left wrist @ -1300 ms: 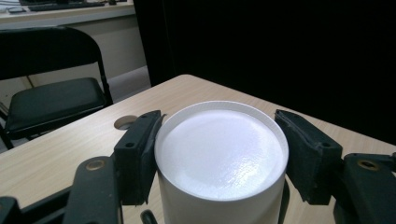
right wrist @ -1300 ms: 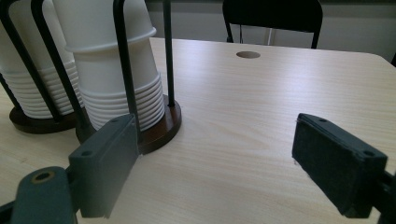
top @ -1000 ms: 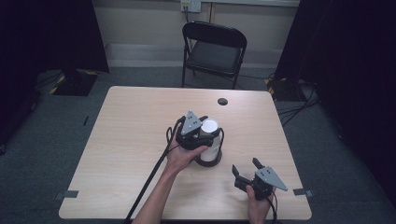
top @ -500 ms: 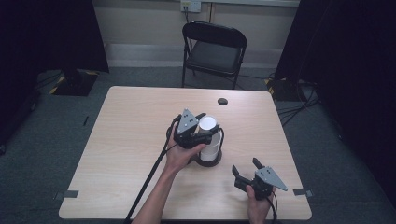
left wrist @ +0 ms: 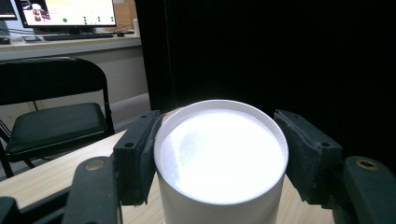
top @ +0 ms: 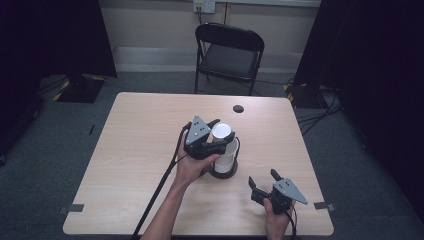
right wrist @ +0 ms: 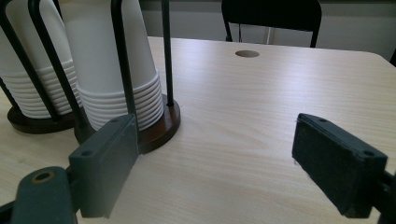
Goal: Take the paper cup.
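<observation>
Two stacks of cups [right wrist: 112,60] in two holders [right wrist: 154,130].

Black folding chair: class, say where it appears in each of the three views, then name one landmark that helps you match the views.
High view: the black folding chair is at top centre, beyond the table's far edge.
Left gripper view: it is on the left side, past the left jaw.
Right gripper view: it is at the top edge, right of centre, cut off.
Shared landmark: the light wooden table, in front of the chair.
</observation>
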Available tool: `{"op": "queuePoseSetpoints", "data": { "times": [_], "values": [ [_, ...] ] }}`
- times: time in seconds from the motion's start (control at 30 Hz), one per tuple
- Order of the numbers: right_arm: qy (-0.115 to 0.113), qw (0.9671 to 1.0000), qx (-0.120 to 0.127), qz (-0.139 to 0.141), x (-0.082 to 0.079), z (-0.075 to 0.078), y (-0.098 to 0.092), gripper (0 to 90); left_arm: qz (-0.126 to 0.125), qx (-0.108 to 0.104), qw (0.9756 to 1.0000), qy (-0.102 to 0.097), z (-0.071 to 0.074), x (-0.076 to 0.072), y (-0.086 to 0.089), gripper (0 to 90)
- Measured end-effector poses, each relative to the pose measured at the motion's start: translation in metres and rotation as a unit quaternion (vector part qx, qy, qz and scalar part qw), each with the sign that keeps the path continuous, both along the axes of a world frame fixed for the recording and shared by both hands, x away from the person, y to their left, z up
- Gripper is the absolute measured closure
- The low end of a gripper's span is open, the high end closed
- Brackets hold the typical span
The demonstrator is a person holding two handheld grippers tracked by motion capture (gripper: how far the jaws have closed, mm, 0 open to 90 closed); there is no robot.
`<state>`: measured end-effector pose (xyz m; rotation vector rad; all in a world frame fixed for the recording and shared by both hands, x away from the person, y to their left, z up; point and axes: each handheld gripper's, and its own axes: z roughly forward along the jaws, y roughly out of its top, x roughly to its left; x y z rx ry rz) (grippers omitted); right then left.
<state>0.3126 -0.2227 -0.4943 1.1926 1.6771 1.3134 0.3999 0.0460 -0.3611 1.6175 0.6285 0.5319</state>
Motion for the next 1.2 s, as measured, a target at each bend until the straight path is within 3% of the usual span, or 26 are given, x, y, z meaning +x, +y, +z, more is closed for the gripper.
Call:
{"op": "queuePoseSetpoints", "data": {
  "times": [0.23,0.4,0.6,0.77,0.93,0.97,1.2],
  "values": [
    [0.001,1.0000,-0.006,-0.002,0.000,0.000,0.001,13.7,0.000,-0.002,1.0000,0.003,0.005,-0.008,0.009,34.5],
    [0.003,0.9999,-0.012,-0.004,0.001,0.000,0.002,13.3,-0.004,-0.005,1.0000,-0.005,0.010,-0.017,0.012,34.5],
    [0.004,0.9999,-0.014,-0.006,0.001,0.000,0.002,13.1,-0.010,-0.021,0.9997,0.000,0.014,-0.025,0.022,34.5],
    [0.001,0.9998,-0.020,-0.008,0.000,0.000,0.004,13.4,-0.020,-0.036,0.9990,0.017,0.008,-0.028,0.030,34.5],
    [0.006,0.9997,-0.022,-0.012,0.001,0.000,0.004,13.5,-0.022,-0.039,0.9989,0.016,0.005,-0.034,0.035,34.6],
    [0.005,0.9995,-0.021,-0.021,0.001,0.000,0.004,18.0,-0.022,-0.041,0.9988,0.012,0.004,-0.038,0.038,34.6],
    [0.000,0.9994,-0.016,-0.031,-0.001,0.000,0.003,25.4,-0.019,-0.052,0.9982,0.021,-0.005,-0.048,0.051,34.6]
  ]
}}
